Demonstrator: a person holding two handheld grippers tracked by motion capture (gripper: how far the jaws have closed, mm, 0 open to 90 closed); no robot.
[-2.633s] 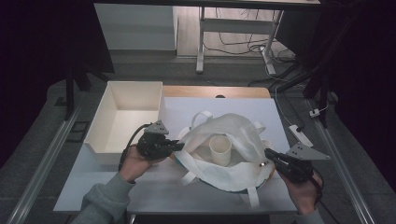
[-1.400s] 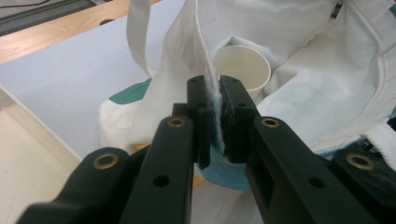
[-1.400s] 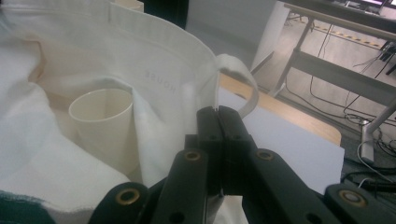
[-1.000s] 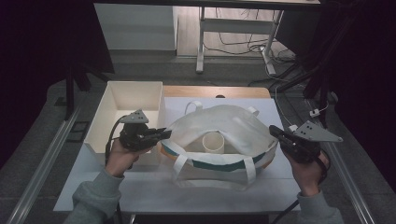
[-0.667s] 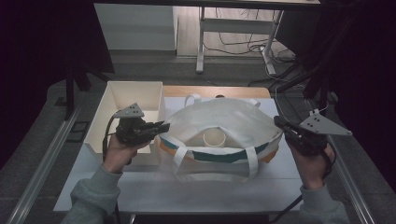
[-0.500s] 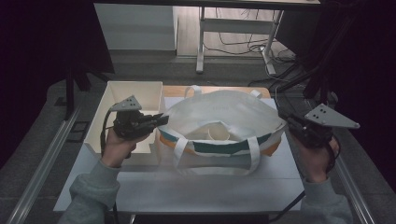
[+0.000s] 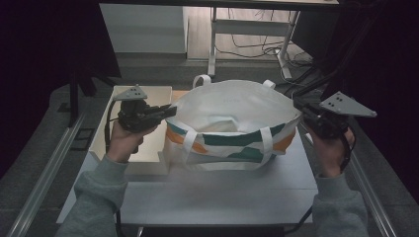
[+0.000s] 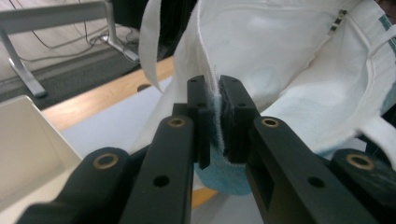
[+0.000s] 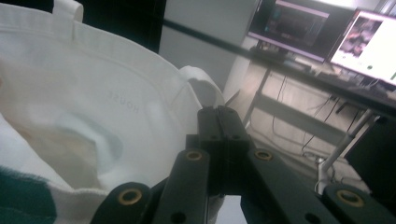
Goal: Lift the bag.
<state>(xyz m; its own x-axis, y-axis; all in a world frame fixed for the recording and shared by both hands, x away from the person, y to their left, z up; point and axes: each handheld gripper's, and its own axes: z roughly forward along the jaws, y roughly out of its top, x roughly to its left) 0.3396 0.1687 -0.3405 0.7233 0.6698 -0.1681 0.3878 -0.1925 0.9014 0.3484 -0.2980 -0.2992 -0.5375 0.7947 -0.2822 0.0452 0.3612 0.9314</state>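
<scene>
A white tote bag with green and orange patches stands upright on the table, its mouth stretched wide between my two grippers. My left gripper is shut on the bag's left rim; in the left gripper view its jaws pinch the white hem with blue fabric below. On the opposite side, my right gripper is shut on the bag's right rim, and the right gripper view has its jaws closed tight beside the bag's inner wall. Two white handles poke up at the back rim.
An open white box sits left of the bag, under my left hand. The white table has bare room in front of the bag. A wooden board lies behind it. Desk legs, cables and lit monitors stand beyond the table.
Both grippers rose and drew apart with the bag's rim in them. The slumped bag now stands upright with its mouth taut, and the cup seen inside earlier is hidden.
</scene>
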